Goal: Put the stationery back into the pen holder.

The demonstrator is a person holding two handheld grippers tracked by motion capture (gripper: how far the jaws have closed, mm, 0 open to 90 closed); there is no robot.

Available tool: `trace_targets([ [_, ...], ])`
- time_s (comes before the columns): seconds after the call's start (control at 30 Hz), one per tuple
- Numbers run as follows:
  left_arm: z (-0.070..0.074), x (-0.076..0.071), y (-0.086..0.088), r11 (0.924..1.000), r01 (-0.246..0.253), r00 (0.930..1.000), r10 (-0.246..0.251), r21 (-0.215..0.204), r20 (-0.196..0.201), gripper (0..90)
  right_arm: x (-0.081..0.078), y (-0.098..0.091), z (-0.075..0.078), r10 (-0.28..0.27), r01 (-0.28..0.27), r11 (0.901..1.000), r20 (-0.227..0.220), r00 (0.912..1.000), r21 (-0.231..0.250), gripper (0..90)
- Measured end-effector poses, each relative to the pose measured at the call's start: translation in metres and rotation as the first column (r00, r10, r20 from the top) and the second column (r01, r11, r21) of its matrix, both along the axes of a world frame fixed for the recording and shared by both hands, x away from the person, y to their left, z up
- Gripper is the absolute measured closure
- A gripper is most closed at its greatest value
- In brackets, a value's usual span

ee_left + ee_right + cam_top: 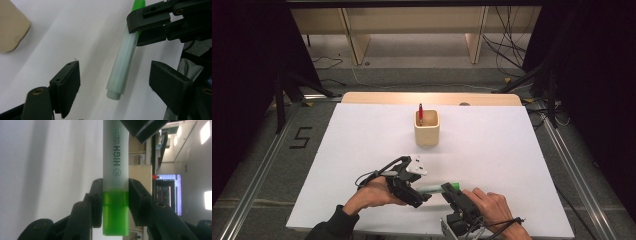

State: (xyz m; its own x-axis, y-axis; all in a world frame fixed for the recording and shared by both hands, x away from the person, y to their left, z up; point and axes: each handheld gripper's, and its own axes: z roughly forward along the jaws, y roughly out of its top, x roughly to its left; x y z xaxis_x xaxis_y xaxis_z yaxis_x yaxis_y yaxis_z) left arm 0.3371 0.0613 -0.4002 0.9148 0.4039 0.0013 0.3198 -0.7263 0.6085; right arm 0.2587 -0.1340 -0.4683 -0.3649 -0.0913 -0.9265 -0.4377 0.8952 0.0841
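Highlighter (115,182) clamped at green cap end between right gripper (115,202) jaws, held just above white table (362,150); pale barrel end lay inside gap of left gripper (115,82), jaws apart, untouched. Beige cup (427,128) with red pen (420,113) stood well beyond.

One highlighter (115,182), one wooden cup (427,128), one red pen (420,113).
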Motion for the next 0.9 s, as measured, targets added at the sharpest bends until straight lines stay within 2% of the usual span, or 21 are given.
trace_targets([
  [0.13,-0.001,0.002,-0.005,0.9996,0.025,0.9996,-0.025,0.014,-0.014,29.7,-0.002,0.003,-0.003,0.019,-0.018,0.9995,0.019,0.9996,-0.026,67.3],
  [0.2,-0.001,0.004,-0.008,0.9987,0.039,0.999,-0.039,0.033,-0.023,31.0,-0.002,0.003,-0.004,0.018,-0.018,0.9996,0.024,0.9995,-0.022,67.3],
  [0.23,-0.001,0.006,-0.009,0.9978,0.05,0.9983,-0.048,0.043,-0.032,33.9,-0.002,0.003,-0.004,0.028,-0.027,0.999,0.03,0.9992,-0.036,67.2],
  [0.4,-0.005,0.01,-0.014,0.9939,0.081,0.9949,-0.076,0.076,-0.066,38.0,-0.003,0.003,-0.004,0.031,-0.03,0.9988,0.035,0.9989,-0.04,67.3],
  [0.6,-0.005,0.012,-0.021,0.9891,0.113,0.9907,-0.105,0.094,-0.086,45.9,-0.004,0.004,-0.006,0.043,-0.041,0.9979,0.048,0.9979,-0.05,67.2],
  [0.67,-0.005,0.012,-0.024,0.9855,0.13,0.9886,-0.12,0.11,-0.09,48.1,-0.004,0.004,-0.007,0.03,-0.029,0.9985,0.033,0.999,-0.047,67.2],
  [0.8,-0.004,0.013,-0.029,0.9809,0.151,0.9851,-0.138,0.123,-0.102,53.3,-0.003,0.004,-0.008,0.034,-0.032,0.9978,0.037,0.9987,-0.057,67.3],
  [0.9,-0.006,0.016,-0.033,0.974,0.169,0.9807,-0.151,0.151,-0.124,55.8,-0.004,0.004,-0.008,0.037,-0.035,0.9977,0.038,0.9986,-0.058,67.3],
])
